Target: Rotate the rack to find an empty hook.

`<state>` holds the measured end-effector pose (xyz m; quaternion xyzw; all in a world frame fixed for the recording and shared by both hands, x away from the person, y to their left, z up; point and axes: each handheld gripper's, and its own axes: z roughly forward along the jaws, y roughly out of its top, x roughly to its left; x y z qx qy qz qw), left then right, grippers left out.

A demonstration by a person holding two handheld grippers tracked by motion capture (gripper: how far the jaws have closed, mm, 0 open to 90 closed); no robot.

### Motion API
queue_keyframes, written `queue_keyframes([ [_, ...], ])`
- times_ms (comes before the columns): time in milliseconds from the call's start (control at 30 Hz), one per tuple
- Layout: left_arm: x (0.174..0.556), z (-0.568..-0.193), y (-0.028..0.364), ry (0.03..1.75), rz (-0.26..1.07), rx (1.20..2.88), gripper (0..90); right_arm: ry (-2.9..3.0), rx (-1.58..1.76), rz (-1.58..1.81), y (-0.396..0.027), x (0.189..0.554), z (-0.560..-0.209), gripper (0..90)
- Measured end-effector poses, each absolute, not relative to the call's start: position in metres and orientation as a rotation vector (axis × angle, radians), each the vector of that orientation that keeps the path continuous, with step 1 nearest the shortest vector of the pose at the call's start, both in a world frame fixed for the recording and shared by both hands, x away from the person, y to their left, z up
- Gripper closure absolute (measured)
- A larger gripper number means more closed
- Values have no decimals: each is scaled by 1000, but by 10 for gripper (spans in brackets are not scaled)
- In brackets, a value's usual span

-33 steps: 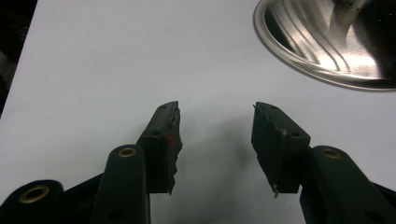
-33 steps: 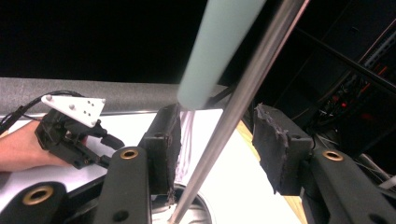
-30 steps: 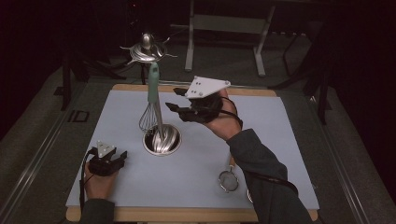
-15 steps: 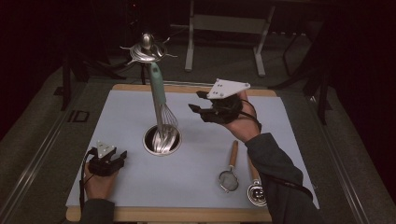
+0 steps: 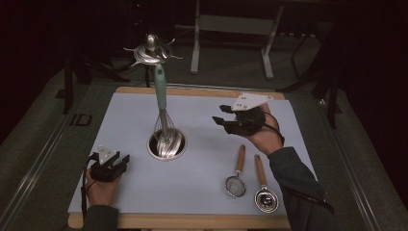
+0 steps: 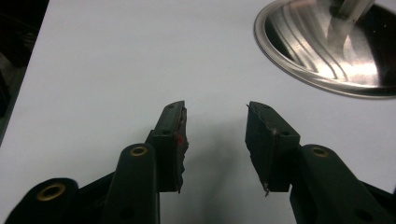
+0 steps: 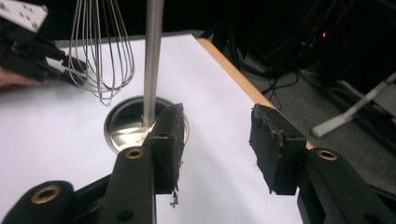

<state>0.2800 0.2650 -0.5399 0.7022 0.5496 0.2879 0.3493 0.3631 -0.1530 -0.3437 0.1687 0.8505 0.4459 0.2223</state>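
Note:
A whisk with a teal handle (image 5: 160, 89) hangs from the hooked top (image 5: 150, 50) of a steel utensil stand. Its wires (image 7: 100, 56) hang beside the stand's rod (image 7: 153, 60), over the round steel base (image 5: 153, 149). My right gripper (image 5: 222, 120) is held in the air to the right of the whisk. It is open and its jaws have just been closing, with nothing between them. My left gripper (image 5: 120, 161) rests low at the front left, near the base (image 6: 327, 51). It too is open, has just been closing, and holds nothing.
A small strainer (image 5: 235, 185) and a round scoop (image 5: 265, 197), both with wooden handles, lie on the pale mat (image 5: 207, 159) at the front right. The wooden table edge (image 5: 192, 221) runs along the front. Dark floor and stand legs lie beyond the table.
My right gripper has left the whisk handle and moved right and down. The whisk has swung and now hangs nearly straight. The strainer and scoop have come into sight. My left hand stayed put.

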Motion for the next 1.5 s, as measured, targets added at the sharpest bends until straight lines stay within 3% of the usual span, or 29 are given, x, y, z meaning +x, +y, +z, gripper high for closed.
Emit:
queue_keyframes([
  [233, 279, -526, 262, 1381, 762, 1776, 626, 2359, 557, 1258, -178, 364, -363, 589],
  [467, 278, -510, 259, 1343, 789, 1728, 632, 2353, 649, 1278, -200, 363, -380, 568],
  [800, 278, -483, 252, 1251, 792, 1662, 639, 2293, 795, 1221, -241, 355, -430, 570],
  [1233, 283, -443, 244, 1083, 727, 1557, 815, 2133, 1012, 1265, -290, 331, -495, 545],
  [1400, 286, -426, 238, 1032, 736, 1540, 898, 2134, 1020, 1216, -294, 328, -509, 535],
  [1500, 288, -412, 233, 994, 754, 1530, 900, 2116, 1034, 1233, -299, 328, -513, 534],
])
